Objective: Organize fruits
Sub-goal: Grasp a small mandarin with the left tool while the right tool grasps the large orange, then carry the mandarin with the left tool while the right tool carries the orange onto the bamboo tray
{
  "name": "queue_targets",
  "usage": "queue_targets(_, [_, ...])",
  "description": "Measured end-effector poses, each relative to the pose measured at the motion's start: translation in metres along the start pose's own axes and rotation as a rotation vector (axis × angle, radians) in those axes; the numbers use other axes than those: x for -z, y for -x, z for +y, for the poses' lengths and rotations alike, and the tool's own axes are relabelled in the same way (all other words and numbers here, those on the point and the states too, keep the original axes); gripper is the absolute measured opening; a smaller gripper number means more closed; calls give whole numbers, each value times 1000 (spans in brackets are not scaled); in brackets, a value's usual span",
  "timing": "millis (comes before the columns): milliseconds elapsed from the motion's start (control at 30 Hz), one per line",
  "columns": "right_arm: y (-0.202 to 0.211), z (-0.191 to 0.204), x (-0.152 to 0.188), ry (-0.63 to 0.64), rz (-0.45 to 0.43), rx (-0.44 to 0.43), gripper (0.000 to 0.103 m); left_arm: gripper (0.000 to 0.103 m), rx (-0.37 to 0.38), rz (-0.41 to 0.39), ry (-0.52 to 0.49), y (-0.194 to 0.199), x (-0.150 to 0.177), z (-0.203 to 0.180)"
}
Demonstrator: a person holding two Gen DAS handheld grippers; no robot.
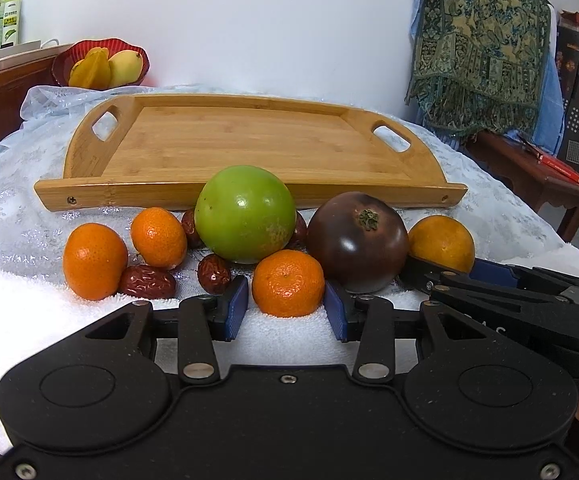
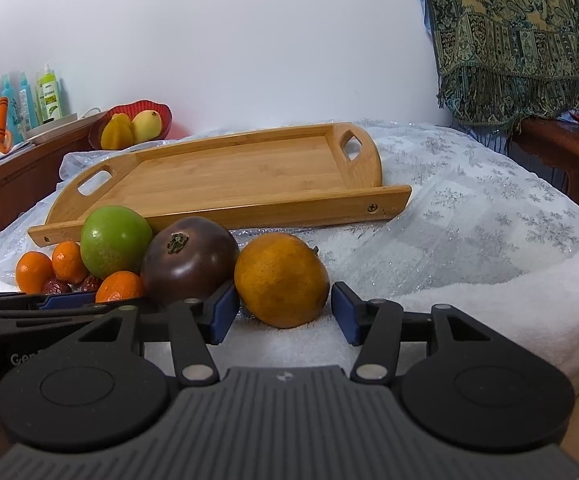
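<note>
A wooden tray [image 1: 249, 140] lies empty on the white cloth, also in the right wrist view [image 2: 229, 176]. In front of it lie a green fruit [image 1: 245, 214], a dark purple fruit [image 1: 357, 242], small mandarins [image 1: 93, 260], red dates [image 1: 147, 282] and a larger orange [image 2: 281, 280]. My left gripper [image 1: 287, 310] is open, its blue pads on either side of one mandarin [image 1: 288, 283], not closed on it. My right gripper [image 2: 285, 312] is open around the larger orange.
A red bowl [image 1: 99, 64] with yellow fruit stands at the back left on a wooden cabinet with spray bottles [image 2: 49, 96]. A patterned cloth [image 1: 477, 44] hangs at the right over a low wooden table [image 1: 529, 168]. The cloth-covered surface drops off at the right.
</note>
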State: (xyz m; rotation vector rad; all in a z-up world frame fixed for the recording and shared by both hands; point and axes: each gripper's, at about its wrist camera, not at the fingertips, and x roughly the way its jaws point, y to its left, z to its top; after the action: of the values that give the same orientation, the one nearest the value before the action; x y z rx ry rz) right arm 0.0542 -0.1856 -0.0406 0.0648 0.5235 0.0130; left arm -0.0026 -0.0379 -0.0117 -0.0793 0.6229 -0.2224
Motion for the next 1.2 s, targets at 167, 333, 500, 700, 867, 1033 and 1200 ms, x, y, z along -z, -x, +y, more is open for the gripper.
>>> queue_targets(167, [-3, 2, 0, 9, 5, 10, 68, 40, -12, -18, -23, 0, 3, -4])
queue_targets(333, [-6, 7, 0, 33, 8, 38, 67, 36, -26, -40, -74, 2, 6, -11])
queue_targets(500, [-4, 9, -2, 14, 0, 49, 51, 35, -55, -50, -108, 8, 5, -18])
queue_targets(700, [7, 5, -7, -31, -51, 48, 50, 35, -79, -108, -135, 28, -1, -21])
queue_targets(867, [10, 3, -25, -24, -96, 18, 50, 35, -80, -190, -170, 52, -24, -17])
queue_targets(1033, [-6, 6, -60, -2, -133, -9, 50, 35, -64, -204, -158, 50, -67, 6])
queue_targets(1200, [-37, 7, -99, -2, -139, -22, 50, 35, -66, -219, -154, 21, -115, 34])
